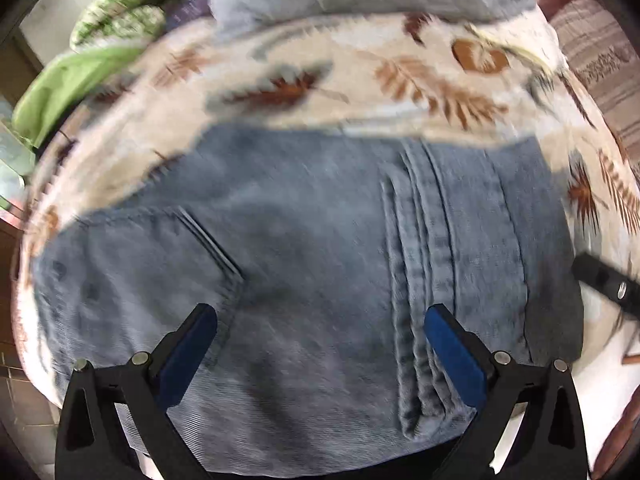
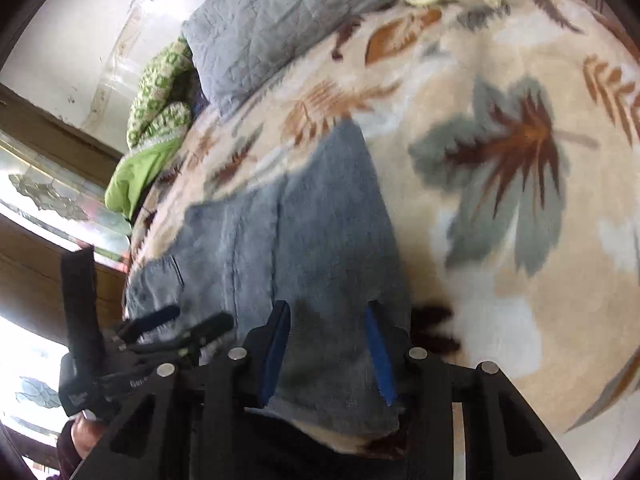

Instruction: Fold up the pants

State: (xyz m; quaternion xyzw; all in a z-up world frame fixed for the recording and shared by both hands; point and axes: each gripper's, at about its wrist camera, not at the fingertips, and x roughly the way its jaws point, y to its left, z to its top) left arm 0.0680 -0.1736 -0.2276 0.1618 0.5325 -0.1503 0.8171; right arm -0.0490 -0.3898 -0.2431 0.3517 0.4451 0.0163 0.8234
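Light blue jeans [image 1: 300, 220] lie folded on a bed blanket with a leaf pattern [image 1: 360, 72]; a pocket seam and stacked leg hems show in the left wrist view. My left gripper [image 1: 320, 316] hovers over the denim, open wide, with nothing between its blue pads. In the right wrist view the jeans [image 2: 312, 208] stretch away from my right gripper [image 2: 326, 316], which stands over their near end. Its blue pads are a narrow gap apart and press on nothing. The left gripper [image 2: 176, 328] shows at the left, over the jeans' far side.
A grey quilted pillow [image 2: 280, 20] lies at the head of the bed, with a green patterned bundle [image 2: 164, 96] beside it. A window with a wooden frame [image 2: 48, 192] runs along the left. A person's hand [image 2: 80, 432] shows at the lower left.
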